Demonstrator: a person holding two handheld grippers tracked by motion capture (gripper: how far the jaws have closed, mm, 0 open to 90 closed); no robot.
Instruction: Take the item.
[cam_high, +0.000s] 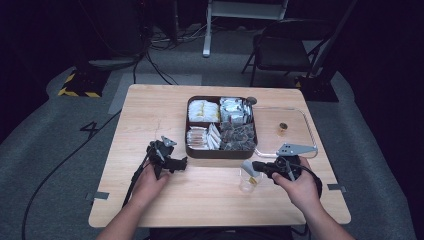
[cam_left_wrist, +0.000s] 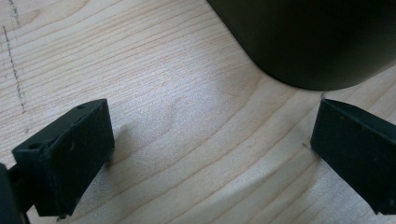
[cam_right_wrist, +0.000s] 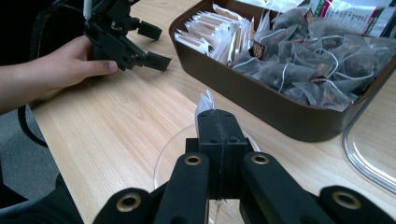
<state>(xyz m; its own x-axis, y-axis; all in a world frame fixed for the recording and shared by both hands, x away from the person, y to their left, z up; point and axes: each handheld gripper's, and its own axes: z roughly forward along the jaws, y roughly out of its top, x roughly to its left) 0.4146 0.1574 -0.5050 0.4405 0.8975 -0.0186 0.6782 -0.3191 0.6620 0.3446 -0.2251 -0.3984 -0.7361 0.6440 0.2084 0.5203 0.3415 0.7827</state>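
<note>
A brown four-compartment box (cam_high: 221, 152) of tea bags and sachets sits mid-table. My right gripper (cam_high: 256, 165) is shut on a white sachet (cam_high: 248, 167) and holds it over a clear plastic cup (cam_high: 248, 183) just in front of the box. In the right gripper view the shut jaws (cam_right_wrist: 216, 122) pinch the sachet (cam_right_wrist: 204, 101) above the cup's rim (cam_right_wrist: 164, 157). My left gripper (cam_high: 172, 161) rests open on the wood to the left of the box, with nothing between its fingers (cam_left_wrist: 70, 151). The box's dark corner (cam_left_wrist: 317, 42) lies just beyond them.
A clear lid (cam_high: 287, 131) lies to the right of the box, with a small brown object (cam_high: 283, 128) on it. The box (cam_right_wrist: 261, 100) holds mesh tea bags (cam_right_wrist: 317, 60) and white packets (cam_right_wrist: 219, 32). A folding chair (cam_high: 285, 47) stands behind the table.
</note>
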